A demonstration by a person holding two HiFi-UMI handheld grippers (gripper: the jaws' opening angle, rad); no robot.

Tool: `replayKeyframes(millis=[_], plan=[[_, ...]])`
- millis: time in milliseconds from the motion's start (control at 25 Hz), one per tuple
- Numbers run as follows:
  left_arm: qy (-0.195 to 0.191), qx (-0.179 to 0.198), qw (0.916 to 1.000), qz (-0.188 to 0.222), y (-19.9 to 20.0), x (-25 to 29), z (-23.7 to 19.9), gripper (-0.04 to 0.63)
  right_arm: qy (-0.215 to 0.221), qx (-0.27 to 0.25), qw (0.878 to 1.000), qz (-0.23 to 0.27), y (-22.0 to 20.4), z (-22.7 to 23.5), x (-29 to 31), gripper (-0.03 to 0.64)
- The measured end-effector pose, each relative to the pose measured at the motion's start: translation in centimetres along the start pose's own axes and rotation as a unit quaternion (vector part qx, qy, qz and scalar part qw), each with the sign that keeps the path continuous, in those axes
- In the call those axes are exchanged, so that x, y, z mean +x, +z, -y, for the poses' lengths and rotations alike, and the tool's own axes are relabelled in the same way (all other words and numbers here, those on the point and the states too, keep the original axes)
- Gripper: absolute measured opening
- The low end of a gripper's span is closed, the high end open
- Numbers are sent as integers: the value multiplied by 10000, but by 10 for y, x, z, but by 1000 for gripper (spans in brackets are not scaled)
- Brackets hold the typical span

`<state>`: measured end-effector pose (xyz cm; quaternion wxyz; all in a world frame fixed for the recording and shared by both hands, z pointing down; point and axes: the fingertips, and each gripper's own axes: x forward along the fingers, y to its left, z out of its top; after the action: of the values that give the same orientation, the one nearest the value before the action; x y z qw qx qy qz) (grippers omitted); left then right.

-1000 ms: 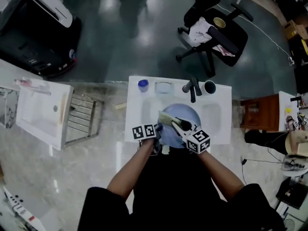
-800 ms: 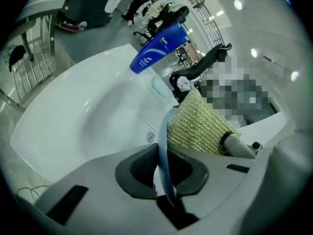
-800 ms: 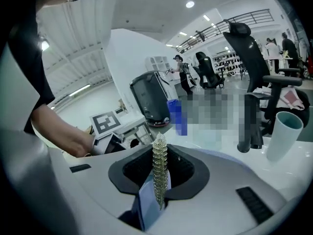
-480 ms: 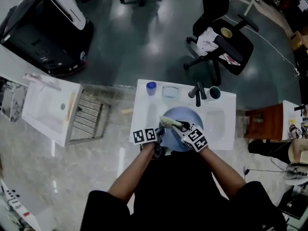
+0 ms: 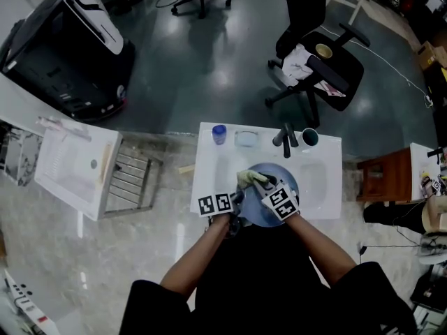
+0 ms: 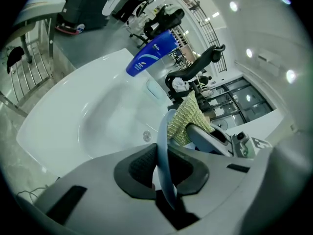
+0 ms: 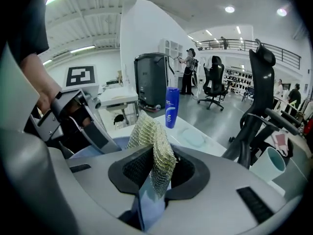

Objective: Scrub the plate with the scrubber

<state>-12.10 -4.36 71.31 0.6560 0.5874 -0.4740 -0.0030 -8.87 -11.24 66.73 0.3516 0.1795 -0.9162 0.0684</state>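
A blue plate [image 5: 279, 181] stands tilted over the white sink [image 5: 209, 166]. My left gripper [image 5: 234, 205] holds the plate's near-left rim [image 6: 163, 151]; the rim sits between its pads, and the jaws are opening slightly. My right gripper [image 5: 264, 184] is shut on a yellow-green mesh scrubber [image 5: 247, 179]. The scrubber [image 7: 155, 151] lies folded against the plate's edge [image 7: 149, 207]. In the left gripper view the scrubber [image 6: 187, 119] rests on the plate's far face, with the right gripper [image 6: 215, 137] behind it. The left gripper [image 7: 73, 116] shows at the left of the right gripper view.
On the sink's back ledge stand a blue bottle [image 5: 219, 132], a soap dish [image 5: 246, 139], a black faucet [image 5: 286, 138] and a cup [image 5: 309, 137]. A drying rack [image 5: 129, 176] stands to the left, and an office chair [image 5: 318, 61] sits beyond the sink.
The right gripper with the scrubber has slid a little across the plate, closer to the left gripper. The left gripper still holds the plate's rim.
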Motion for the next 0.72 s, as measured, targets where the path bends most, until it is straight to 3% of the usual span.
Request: replayKeyframes(millis=[720], plan=[[-152,-59,9995,-280,-11,6,7,38,-993,-440,9938,-233,-16,36,4,72]])
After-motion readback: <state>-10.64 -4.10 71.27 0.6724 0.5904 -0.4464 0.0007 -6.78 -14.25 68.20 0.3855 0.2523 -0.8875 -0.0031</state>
